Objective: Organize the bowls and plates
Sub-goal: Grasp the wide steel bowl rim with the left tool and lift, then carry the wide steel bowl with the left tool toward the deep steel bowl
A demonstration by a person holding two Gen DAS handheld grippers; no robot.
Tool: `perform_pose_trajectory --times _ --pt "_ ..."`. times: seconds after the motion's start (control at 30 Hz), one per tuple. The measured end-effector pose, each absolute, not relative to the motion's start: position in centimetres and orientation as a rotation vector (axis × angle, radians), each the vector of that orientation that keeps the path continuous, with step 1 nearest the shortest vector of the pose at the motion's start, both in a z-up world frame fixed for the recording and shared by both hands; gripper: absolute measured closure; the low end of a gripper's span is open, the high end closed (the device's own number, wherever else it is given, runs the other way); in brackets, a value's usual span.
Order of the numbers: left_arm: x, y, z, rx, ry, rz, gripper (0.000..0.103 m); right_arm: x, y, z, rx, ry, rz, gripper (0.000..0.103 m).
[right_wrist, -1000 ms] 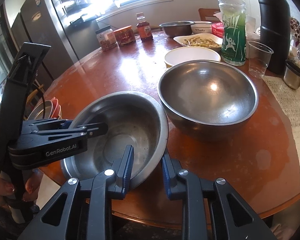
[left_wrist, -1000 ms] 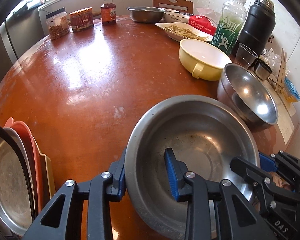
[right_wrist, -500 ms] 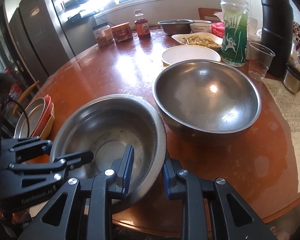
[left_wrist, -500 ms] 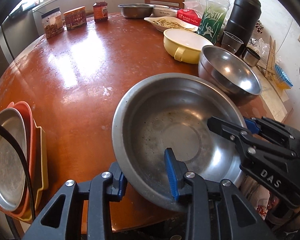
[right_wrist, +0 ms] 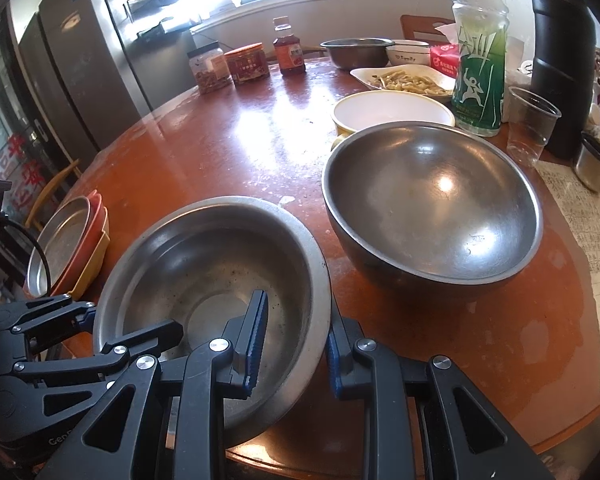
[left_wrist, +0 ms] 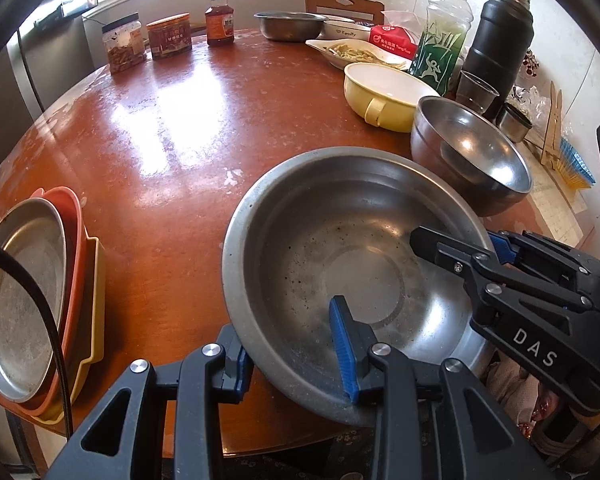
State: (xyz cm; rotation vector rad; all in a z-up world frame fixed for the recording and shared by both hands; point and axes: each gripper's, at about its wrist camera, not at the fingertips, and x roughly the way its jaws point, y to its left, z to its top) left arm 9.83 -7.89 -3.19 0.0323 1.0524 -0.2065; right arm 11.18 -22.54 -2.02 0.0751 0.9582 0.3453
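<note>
A wide, shallow steel basin [left_wrist: 340,248] [right_wrist: 204,264] is held over the table's near edge by both grippers. My left gripper [left_wrist: 290,344] is shut on its near-left rim, one finger inside, one outside. My right gripper [right_wrist: 296,344] is shut on its near-right rim the same way; it also shows in the left wrist view [left_wrist: 496,248]. A deep round steel bowl [left_wrist: 472,156] [right_wrist: 432,204] stands just right of the basin. A yellow bowl [left_wrist: 388,92] [right_wrist: 388,112] stands behind it. A stack of plates [left_wrist: 32,296] [right_wrist: 68,248], steel on top, sits at the left edge.
On the round brown table [left_wrist: 160,152]: jars [left_wrist: 124,44], a sauce bottle [left_wrist: 219,16], a steel bowl [left_wrist: 290,26], a dish of food [left_wrist: 356,54], a green bottle [left_wrist: 440,40], a black flask [left_wrist: 496,44], a plastic cup [left_wrist: 474,92]. A fridge [right_wrist: 72,64] stands far left.
The basin, held in both grippers, has been drawn back toward the table's near edge and raised a little. Both grippers stay shut on its rim.
</note>
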Motion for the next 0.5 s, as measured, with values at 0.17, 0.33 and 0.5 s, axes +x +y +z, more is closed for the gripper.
perform_pose_trajectory --times 0.17,0.33,0.5 --pt "10.1 -8.1 -3.1 0.025 1.036 -0.214 0.068 11.2 -22.7 -2.2 0.081 0.968 0.332 0.075" --pt "10.2 -8.2 -3.1 0.037 1.026 -0.195 0.068 11.0 -23.2 -2.1 0.105 0.966 0.334 0.069" --pt "10.2 -8.1 -2.9 0.043 1.012 -0.183 0.068 10.9 -24.0 -1.8 0.145 0.960 0.316 0.064"
